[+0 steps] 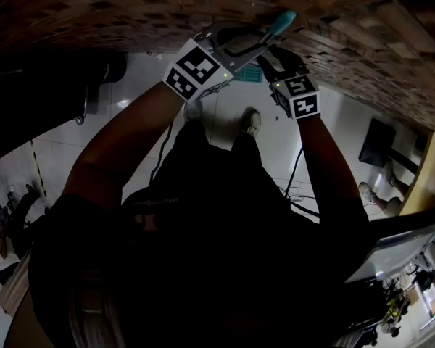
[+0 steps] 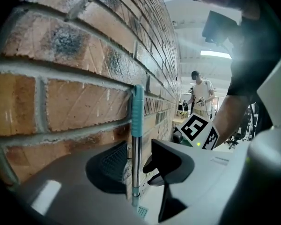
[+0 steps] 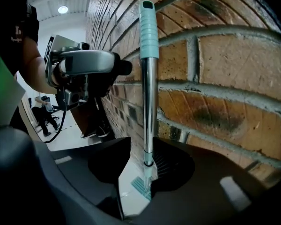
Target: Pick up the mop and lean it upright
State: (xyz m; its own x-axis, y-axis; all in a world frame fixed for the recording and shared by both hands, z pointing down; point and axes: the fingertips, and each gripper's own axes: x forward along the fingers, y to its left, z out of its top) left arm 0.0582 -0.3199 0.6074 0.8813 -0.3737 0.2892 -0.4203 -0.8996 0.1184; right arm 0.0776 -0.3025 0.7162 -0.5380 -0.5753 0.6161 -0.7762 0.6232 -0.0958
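1. Head view: the mop's teal grip lay against the brick wall near the top of the picture. The left tool and the right tool both reached up to it, close together. Below them the person's shoes stood on a pale floor.

2. Left gripper view: the mop stood upright just beside the wall. Its long axis ran vertically, with the teal grip uppermost and the bare metal handle running down from it. The handle passed between the left tool's jaws, which stood wide. It was close to the left-hand pad, with a clear gap on the other side, so nothing was clamped. The right tool's marker cube showed just beyond. A person stood far back in the room.

3. Right gripper view: the handle rose straight up along the bricks, grip end at the top. The teal mop head sat on the floor directly below. The right tool's jaws stood wide around the handle. It ran near the right-hand pad, with open space on the left, so it was not gripped. The left tool hovered to the left of the grip.
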